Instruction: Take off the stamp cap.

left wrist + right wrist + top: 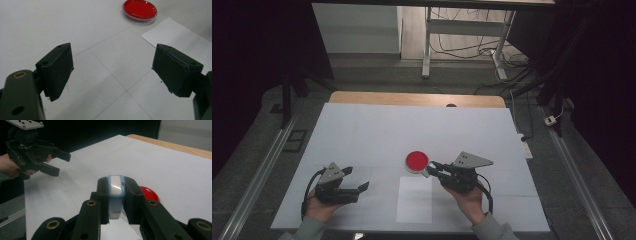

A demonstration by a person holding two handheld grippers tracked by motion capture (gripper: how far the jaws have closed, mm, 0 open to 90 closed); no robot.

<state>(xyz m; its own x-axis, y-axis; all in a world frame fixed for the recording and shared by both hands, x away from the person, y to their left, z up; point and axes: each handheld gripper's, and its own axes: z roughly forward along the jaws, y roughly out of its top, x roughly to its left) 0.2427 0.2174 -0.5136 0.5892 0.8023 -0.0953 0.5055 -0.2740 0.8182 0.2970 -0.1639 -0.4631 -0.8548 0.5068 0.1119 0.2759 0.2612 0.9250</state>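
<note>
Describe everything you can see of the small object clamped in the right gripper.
The small object is a slim, rounded-edged block, pale blue along its sides with a glossy white face that catches the light; it looks like plastic. It stands upright between the right gripper jaws, shut against its two sides, above the table near the red dish.

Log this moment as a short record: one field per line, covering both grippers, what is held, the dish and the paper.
left gripper: open, jaws wide apart, holding nothing, low over the table
right gripper: shut on the small light-blue and white block
red dish: round, flat on the white table cover, just ahead of the right gripper
white sheet: flat on the table between the two hands
contact between block and dish: cannot tell
</note>
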